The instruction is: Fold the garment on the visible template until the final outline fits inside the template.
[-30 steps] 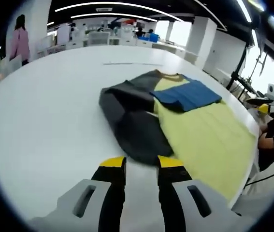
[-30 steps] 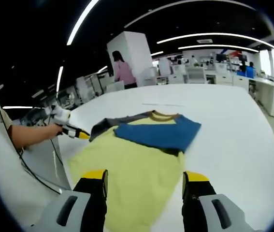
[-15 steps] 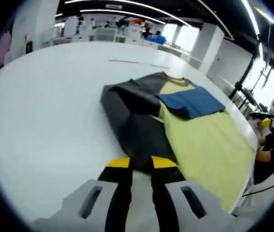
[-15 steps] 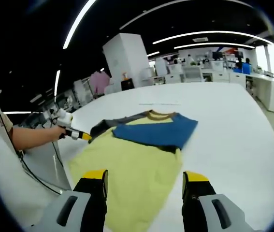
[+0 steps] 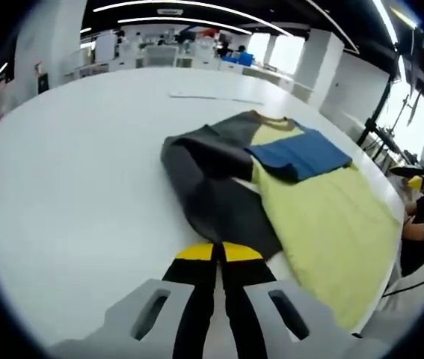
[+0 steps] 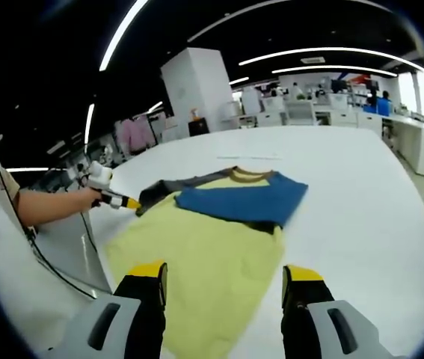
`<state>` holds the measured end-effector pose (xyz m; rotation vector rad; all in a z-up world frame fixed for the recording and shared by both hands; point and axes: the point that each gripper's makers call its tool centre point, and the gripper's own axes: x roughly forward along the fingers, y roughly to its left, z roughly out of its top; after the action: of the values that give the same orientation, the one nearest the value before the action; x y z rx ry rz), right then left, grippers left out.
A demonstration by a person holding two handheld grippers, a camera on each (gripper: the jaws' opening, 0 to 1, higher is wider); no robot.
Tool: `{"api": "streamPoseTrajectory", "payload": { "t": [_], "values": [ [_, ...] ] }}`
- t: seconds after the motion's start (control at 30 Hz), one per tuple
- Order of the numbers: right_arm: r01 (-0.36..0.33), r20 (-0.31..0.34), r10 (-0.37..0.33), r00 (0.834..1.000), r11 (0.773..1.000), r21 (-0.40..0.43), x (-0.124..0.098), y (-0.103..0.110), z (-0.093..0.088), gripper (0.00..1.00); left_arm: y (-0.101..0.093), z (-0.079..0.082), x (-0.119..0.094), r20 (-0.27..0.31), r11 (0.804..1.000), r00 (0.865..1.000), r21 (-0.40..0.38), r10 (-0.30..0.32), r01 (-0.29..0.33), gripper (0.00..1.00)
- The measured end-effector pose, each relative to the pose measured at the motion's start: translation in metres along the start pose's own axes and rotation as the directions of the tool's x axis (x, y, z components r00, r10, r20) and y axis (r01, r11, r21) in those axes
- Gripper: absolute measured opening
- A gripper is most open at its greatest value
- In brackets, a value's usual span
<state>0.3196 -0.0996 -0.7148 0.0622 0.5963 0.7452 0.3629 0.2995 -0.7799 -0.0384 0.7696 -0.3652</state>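
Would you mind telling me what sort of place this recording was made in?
Probably a large open-plan lab or office: a big white table holds the yellow, grey and blue garment, long strip ceiling lights run overhead, and rows of desks stand behind.

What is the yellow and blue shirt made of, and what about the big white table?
The shirt looks like soft, matte knit fabric: it folds and lies limp, with a ribbed collar. The table looks like smooth, hard white laminate or painted board with a slight sheen; which one, I cannot tell.

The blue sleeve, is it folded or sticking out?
Folded: the blue sleeve lies flat across the yellow shirt body.
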Motion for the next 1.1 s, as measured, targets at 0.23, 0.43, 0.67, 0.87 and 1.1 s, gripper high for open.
{"api": "streamPoseTrajectory", "payload": {
  "t": [0.23, 0.43, 0.67, 0.87, 1.1],
  "values": [
    [-0.001, -0.008, 0.001, 1.0, 1.0, -0.007, -0.001, 0.0, -0.002, 0.6, 0.021, 0.004, -0.011, 0.008, 0.998, 0.998, 0.011, 0.06, -0.06, 0.0],
    [-0.003, -0.011, 0.003, 1.0, 1.0, -0.003, -0.001, -0.001, -0.004, 0.6, 0.035, 0.017, -0.02, 0.023, 0.992, 0.994, 0.059, 0.111, -0.112, 0.0],
    [-0.004, -0.014, 0.004, 1.0, 1.0, 0.0, 0.0, -0.002, -0.005, 0.6, 0.06, 0.047, -0.034, 0.049, 0.964, 0.979, 0.17, 0.197, -0.203, 0.0],
    [-0.006, -0.016, 0.006, 1.0, 1.0, 0.004, 0.001, -0.003, -0.007, 0.6, 0.076, 0.068, -0.043, 0.064, 0.945, 0.969, 0.212, 0.24, -0.248, 0.0],
    [-0.006, -0.018, 0.007, 1.0, 1.0, 0.009, 0.003, -0.006, -0.008, 0.6, 0.085, 0.089, -0.052, 0.106, 0.906, 0.95, 0.288, 0.293, -0.311, 0.0]
  ]
}}
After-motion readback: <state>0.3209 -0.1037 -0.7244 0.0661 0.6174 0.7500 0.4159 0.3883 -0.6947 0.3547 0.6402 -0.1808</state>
